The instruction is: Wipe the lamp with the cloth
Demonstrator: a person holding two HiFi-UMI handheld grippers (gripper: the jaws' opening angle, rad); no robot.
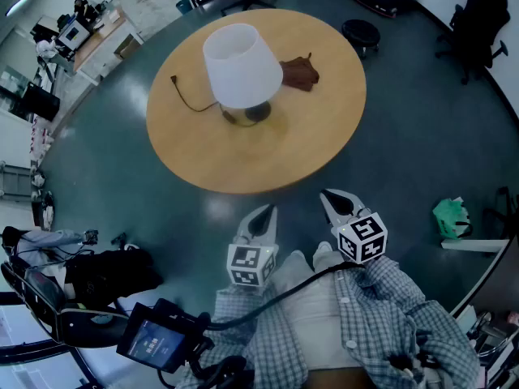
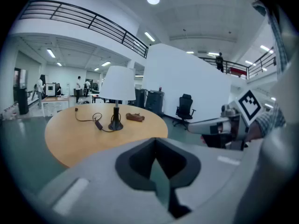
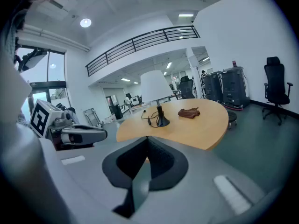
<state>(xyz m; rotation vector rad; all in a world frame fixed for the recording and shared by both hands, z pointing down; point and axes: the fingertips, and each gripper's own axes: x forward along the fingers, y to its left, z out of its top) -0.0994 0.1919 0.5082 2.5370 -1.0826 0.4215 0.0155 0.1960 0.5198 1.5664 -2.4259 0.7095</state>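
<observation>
Head view: both grippers, left [image 1: 263,217] & right [image 1: 338,202], shut, empty, short of table [image 1: 324,148]. Take cloth [image 1: 298,73] first, approach past lamp [image 1: 242,67].

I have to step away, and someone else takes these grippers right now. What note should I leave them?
Left claw: shut, empty, in the air short of the table.
Right claw: shut, empty, beside the left one.
Lamp: upright near the table's middle, its cord trailing on the tabletop.
Cloth: brown, crumpled on the table to the lamp's right in the head view, apart from its base.
Done: nothing; the cloth is not yet picked up.
Left: open a claw, take the cloth, wipe the lamp.
</observation>
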